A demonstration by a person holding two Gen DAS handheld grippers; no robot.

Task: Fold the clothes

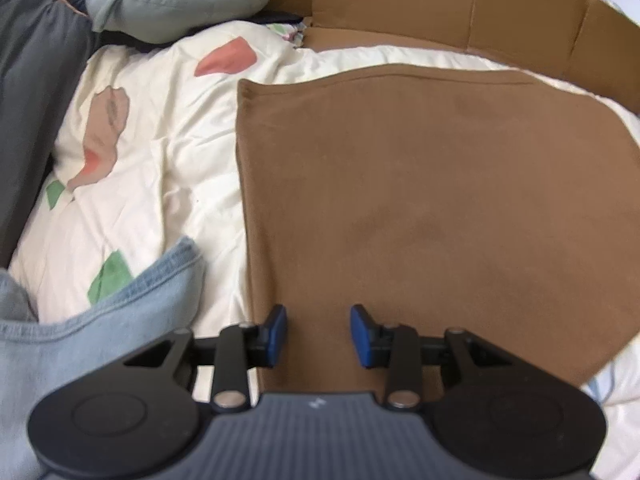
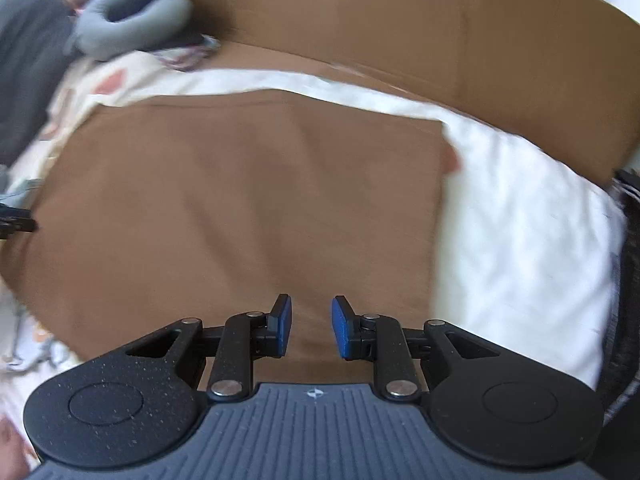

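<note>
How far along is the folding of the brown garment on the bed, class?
Done: the brown garment lies flat on the white duvet as a neat rectangle, apparently part-folded. In hand: nothing; the left gripper and right gripper hover open above its near edge. Left: gripping that edge, further folds, and the blue denim piece.

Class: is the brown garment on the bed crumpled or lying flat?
Flat: the brown garment lies smooth with straight edges on the white duvet; whether it is folded double, cannot tell.
</note>
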